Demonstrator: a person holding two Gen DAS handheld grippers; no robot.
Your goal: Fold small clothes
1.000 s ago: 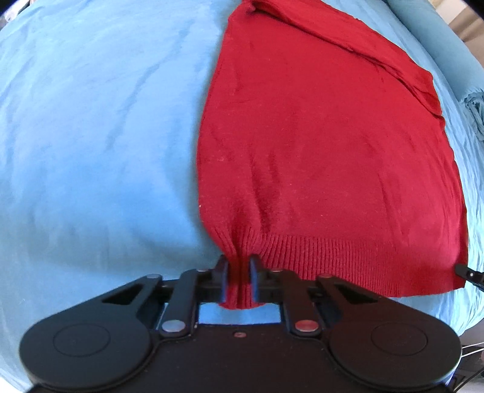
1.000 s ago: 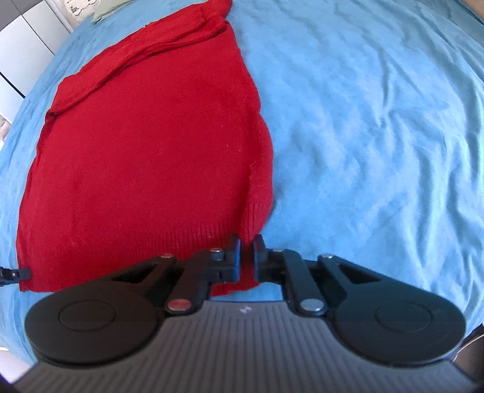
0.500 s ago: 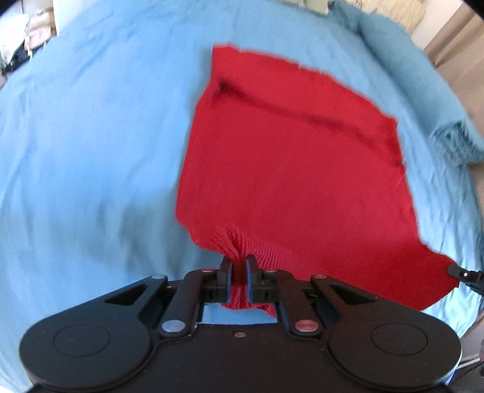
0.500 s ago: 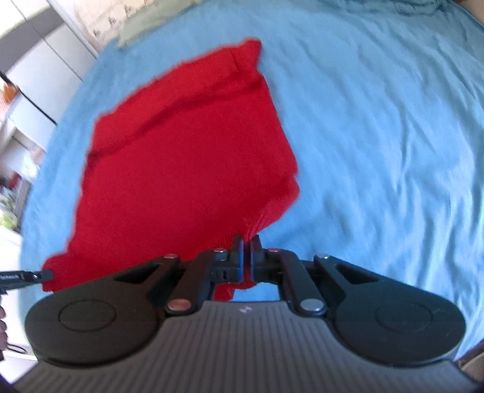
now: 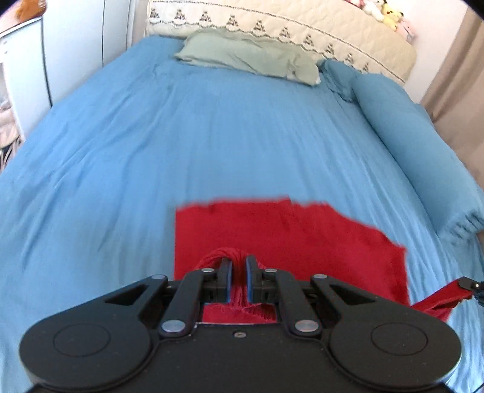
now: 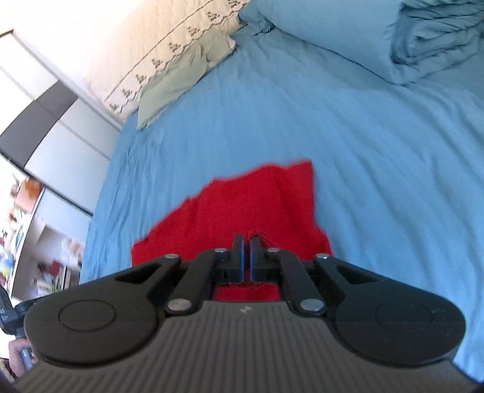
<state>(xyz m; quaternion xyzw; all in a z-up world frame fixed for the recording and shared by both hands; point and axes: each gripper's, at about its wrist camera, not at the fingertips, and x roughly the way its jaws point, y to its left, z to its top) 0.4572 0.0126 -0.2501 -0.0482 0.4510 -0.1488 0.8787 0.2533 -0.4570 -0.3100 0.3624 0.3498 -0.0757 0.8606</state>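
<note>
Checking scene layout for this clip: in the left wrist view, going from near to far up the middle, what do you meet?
left gripper shut on the red garment → blue bedsheet → green pillow → cream headboard.

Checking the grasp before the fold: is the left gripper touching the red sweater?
Touching. The left wrist view shows the left gripper shut on the red sweater, ribbed hem bunched between its fingers.

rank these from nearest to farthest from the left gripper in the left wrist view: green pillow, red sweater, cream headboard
1. red sweater: pinched in the left gripper, spread just ahead on the blue sheet.
2. green pillow: far end of the bed, centre.
3. cream headboard: right behind the pillow, against the wall.
</note>
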